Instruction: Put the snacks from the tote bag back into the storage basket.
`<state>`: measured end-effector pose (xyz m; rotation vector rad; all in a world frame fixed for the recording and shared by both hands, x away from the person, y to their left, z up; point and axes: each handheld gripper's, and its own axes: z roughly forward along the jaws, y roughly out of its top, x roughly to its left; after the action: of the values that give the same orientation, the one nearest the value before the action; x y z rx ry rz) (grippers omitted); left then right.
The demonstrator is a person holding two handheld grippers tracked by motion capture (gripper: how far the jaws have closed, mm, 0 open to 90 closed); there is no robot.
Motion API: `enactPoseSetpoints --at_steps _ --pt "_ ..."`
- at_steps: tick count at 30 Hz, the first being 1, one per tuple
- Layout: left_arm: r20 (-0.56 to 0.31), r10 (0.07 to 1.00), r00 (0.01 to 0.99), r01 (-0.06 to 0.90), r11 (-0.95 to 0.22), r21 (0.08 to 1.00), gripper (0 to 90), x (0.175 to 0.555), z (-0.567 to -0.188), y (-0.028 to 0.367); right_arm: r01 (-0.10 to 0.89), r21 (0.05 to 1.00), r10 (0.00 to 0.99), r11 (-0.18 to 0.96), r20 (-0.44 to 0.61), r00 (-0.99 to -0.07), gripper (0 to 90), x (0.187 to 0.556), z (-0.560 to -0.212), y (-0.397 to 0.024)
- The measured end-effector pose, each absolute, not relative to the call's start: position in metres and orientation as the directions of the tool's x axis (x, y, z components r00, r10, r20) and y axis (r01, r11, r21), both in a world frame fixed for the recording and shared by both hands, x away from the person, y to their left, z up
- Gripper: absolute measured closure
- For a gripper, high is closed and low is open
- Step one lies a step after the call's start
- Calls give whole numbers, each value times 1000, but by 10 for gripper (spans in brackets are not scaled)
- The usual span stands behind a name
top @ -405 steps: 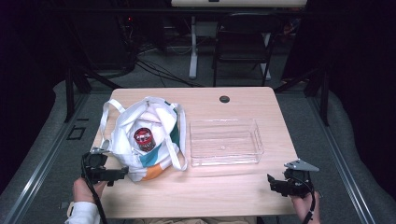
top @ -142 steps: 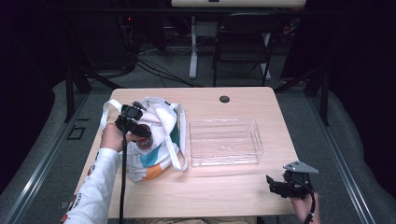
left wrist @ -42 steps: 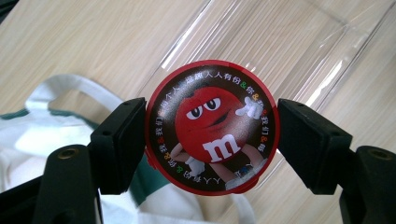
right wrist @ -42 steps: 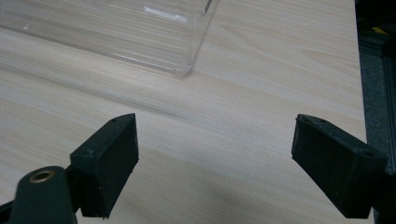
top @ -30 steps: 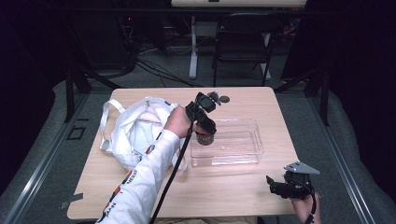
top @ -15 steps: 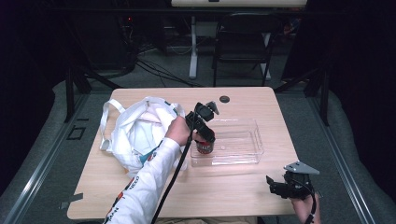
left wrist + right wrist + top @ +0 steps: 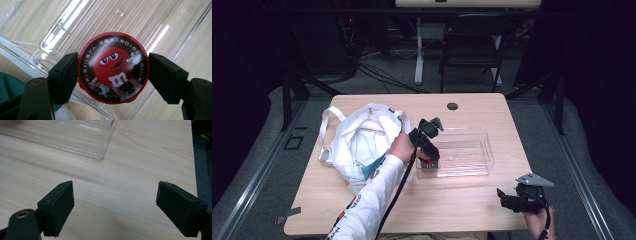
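1. Now the left gripper (image 7: 428,159) is clamping a red tin (image 7: 113,67) by its round sides, the pads pressing on both edges of the lid, which is facing up at the gripper's camera.
2. In the high view, the tin (image 7: 427,162) is hanging at the near left corner of the clear tray (image 7: 484,150), which is lying on the bench (image 7: 447,200) just right of the white bag (image 7: 357,145).
3. In the left gripper view, the tray (image 7: 75,20) wall is crossing under the tin's lower left edge, so most of the tin is sitting over the tray floor and a sliver over the rim.
4. The relation that matters: the tin's axis is standing roughly upright, in line with the gripper, and the tray floor is lying straight below. Whether the base is touching the floor I cannot tell.
5. My judgement is that the next move is asking for a slight nudge further into the tray, away from the wall, then a straight drop and release.
6. The right gripper (image 7: 512,201) is resting at the near right of the bench, its jaws spread wide with nothing between them; in its own view the tray corner (image 7: 100,157) is lying ahead.
7. The left hand is plainly the nearer one, already holding the tin.
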<state>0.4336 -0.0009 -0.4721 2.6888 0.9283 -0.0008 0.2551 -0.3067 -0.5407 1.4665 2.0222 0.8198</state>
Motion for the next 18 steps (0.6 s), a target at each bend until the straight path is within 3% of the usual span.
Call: enactPoseSetpoints --at_steps 18 --pt "-85 603 793 601 -751 273 271 430 -481 -1 653 718 954 240 -50 -295 144 255 -541 -307"
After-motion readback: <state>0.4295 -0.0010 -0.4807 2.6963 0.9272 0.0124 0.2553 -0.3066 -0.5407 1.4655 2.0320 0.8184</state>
